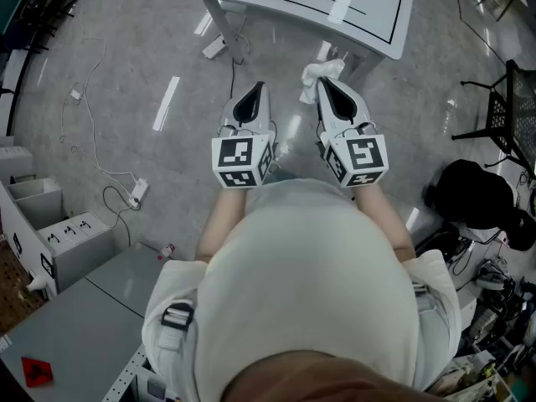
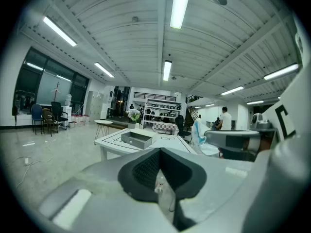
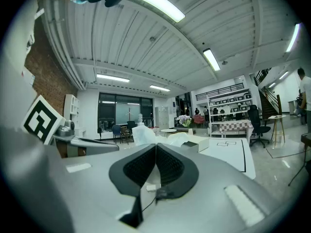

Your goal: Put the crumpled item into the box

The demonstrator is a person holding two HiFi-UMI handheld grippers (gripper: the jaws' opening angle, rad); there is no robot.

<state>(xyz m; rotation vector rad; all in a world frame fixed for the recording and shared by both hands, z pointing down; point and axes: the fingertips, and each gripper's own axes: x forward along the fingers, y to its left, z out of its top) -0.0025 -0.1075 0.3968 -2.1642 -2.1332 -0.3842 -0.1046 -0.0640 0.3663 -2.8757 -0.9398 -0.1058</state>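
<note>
Crumpled item (image 1: 315,73) in right gripper (image 1: 323,83)
</note>
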